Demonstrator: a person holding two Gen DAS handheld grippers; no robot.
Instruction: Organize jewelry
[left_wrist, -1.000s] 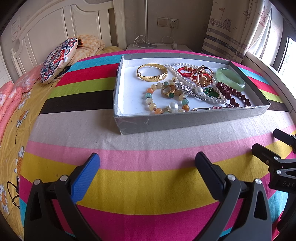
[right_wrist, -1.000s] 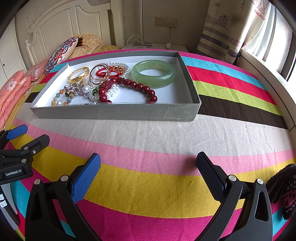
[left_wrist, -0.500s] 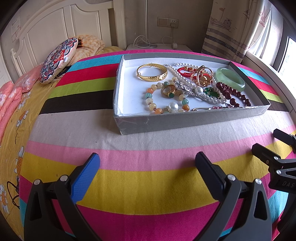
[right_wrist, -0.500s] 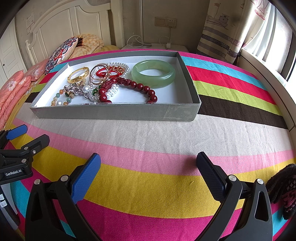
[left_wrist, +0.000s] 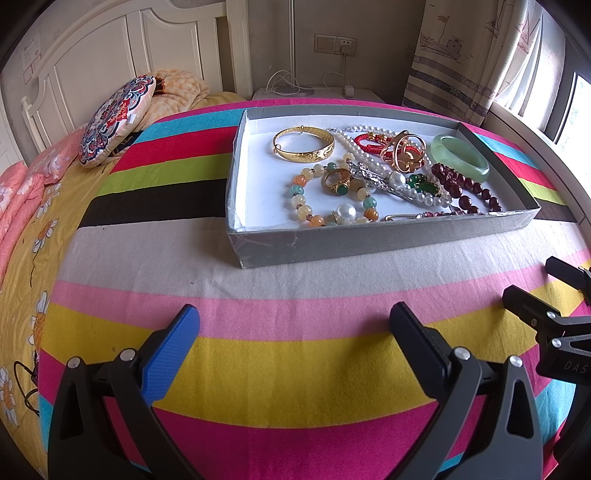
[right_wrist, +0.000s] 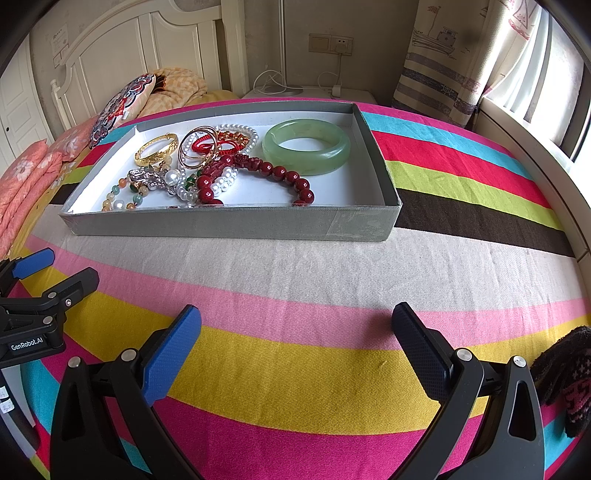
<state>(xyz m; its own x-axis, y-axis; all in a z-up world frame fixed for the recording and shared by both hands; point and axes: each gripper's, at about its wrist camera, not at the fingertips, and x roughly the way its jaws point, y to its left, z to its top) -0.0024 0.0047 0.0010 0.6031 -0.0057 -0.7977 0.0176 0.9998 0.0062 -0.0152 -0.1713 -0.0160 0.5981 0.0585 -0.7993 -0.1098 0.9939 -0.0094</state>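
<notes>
I hold both grippers low over the striped bedspread (right_wrist: 314, 266), jaws spread wide and empty, short of the grey tray (left_wrist: 369, 242). The left gripper (left_wrist: 293, 334) and right gripper (right_wrist: 295, 332) face the tray's near wall; tangled jewelry (right_wrist: 207, 166) lies inside, beyond my fingertips, so nothing snags.

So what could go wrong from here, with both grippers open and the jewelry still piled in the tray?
1. The pearl strand, red cord bracelet and gold rings overlap, so lifting one may drag the others.
2. The green jade bangle looks smooth and hard; it could slip from the right gripper.
3. The grey tray sits on soft bedding and may tip if pressed.
</notes>
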